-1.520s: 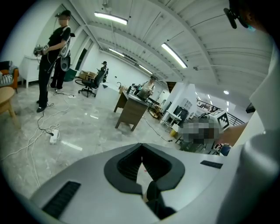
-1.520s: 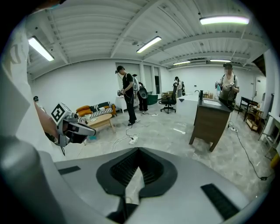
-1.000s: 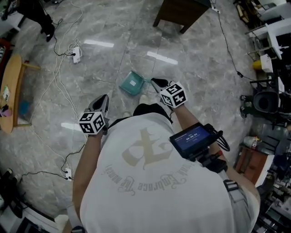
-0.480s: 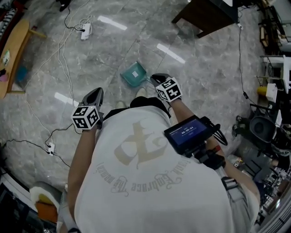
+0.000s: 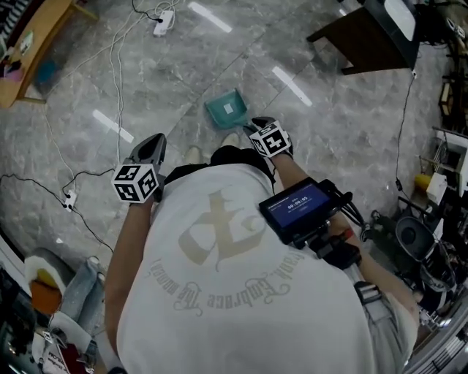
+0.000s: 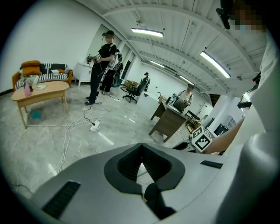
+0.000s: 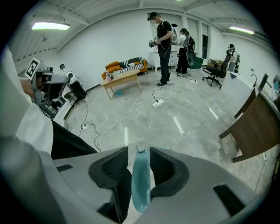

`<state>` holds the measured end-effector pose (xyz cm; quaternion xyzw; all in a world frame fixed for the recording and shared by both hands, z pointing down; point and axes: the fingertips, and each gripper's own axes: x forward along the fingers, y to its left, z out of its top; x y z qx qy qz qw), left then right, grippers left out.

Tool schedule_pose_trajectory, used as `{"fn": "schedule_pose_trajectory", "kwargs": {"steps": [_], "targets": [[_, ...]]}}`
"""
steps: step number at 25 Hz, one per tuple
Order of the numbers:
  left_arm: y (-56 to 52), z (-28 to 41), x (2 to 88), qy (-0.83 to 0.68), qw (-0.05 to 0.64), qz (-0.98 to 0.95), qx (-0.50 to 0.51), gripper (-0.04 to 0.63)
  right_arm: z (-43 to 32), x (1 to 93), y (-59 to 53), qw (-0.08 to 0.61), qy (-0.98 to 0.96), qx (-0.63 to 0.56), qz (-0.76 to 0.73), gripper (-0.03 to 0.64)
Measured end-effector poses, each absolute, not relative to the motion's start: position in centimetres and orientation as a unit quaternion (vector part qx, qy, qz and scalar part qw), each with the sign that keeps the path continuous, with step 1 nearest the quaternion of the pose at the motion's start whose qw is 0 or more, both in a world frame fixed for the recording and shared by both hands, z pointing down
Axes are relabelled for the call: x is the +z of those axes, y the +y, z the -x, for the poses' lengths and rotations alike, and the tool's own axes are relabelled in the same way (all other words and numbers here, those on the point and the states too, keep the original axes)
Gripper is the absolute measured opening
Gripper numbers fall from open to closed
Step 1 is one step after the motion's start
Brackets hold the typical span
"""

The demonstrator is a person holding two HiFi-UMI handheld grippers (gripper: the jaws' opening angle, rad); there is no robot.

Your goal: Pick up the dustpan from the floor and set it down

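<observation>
The teal dustpan (image 5: 225, 109) lies on the grey marble floor just ahead of the person's feet, pan end away from them. My right gripper (image 5: 254, 127) is at its handle end, pointing steeply down. In the right gripper view the teal handle (image 7: 140, 183) stands upright between the dark pads, and the right gripper (image 7: 140, 151) has its jaws opening, with a thin gap showing on the left side of the handle. My left gripper (image 5: 153, 142) hangs to the left over bare floor. Its own view shows the left gripper (image 6: 141, 151) shut on nothing.
A dark wooden desk (image 5: 369, 40) stands at the far right, a light wooden table (image 5: 29, 36) at the far left. A power strip (image 5: 162, 22) and cables (image 5: 69, 197) lie on the floor to the left. Equipment (image 5: 417, 234) crowds the right side. People (image 7: 164, 43) stand farther off.
My right gripper has sunk toward the floor with the dustpan's handle. The head view has swung, so the dustpan now sits higher in the picture. The left gripper shifted slightly.
</observation>
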<state>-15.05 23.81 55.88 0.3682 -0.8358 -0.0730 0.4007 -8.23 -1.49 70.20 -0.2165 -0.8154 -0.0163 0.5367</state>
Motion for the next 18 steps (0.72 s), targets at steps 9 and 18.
{"fn": "schedule_pose_trajectory", "kwargs": {"steps": [9, 18], "targets": [[26.2, 14.7, 56.2, -0.847, 0.417, -0.324, -0.065, 0.012, 9.0, 75.0, -1.1, 0.585, -0.779, -0.032, 0.225, 0.193], [27.2, 12.7, 55.1, -0.858, 0.418, -0.293, -0.059, 0.012, 7.5, 77.8, -2.3, 0.612, -0.76, -0.095, 0.195, 0.116]]}}
